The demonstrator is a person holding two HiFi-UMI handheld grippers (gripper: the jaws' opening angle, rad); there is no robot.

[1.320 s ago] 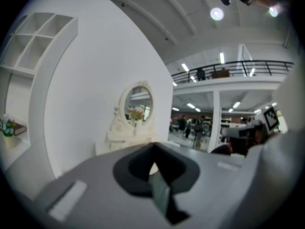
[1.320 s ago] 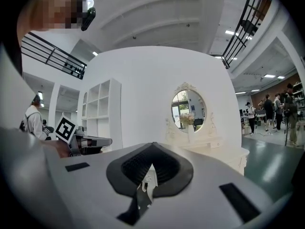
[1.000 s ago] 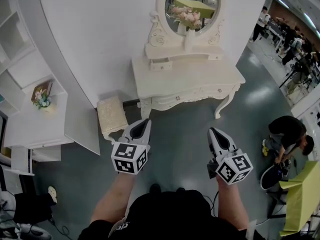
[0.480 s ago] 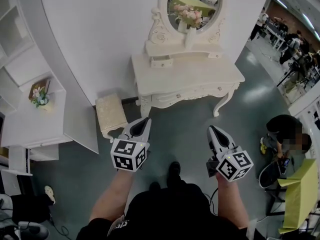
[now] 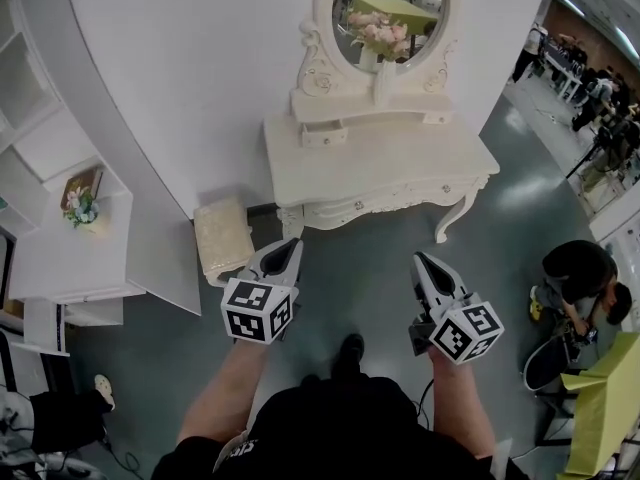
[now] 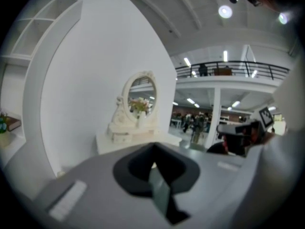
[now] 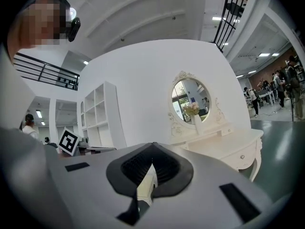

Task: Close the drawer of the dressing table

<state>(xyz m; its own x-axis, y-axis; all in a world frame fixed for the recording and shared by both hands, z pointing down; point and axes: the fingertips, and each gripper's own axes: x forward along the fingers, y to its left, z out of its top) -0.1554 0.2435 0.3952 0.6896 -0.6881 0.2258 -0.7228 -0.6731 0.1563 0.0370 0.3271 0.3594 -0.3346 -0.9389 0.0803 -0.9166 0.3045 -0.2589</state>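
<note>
The white dressing table (image 5: 380, 163) stands against the curved wall, with an oval mirror (image 5: 388, 13) and a vase of flowers (image 5: 380, 73). A small upper drawer (image 5: 322, 135) on its left shelf sticks out a little. Both grippers hang in the air well short of the table and point at it. My left gripper (image 5: 290, 244) is shut and empty, and my right gripper (image 5: 421, 259) is shut and empty too. The left gripper view shows the dressing table (image 6: 131, 137) far off beyond my left gripper (image 6: 153, 151). In the right gripper view the table (image 7: 224, 144) lies ahead to the right.
A padded stool (image 5: 224, 233) stands left of the table, close ahead of my left gripper. A white shelf unit (image 5: 70, 258) with a flower pot (image 5: 80, 206) lines the left. A crouching person (image 5: 578, 273) and a yellow-green table (image 5: 605, 398) are on the right.
Both grippers have moved a little forward toward the dressing table, and a foot has stepped into view below. Both stay shut.
</note>
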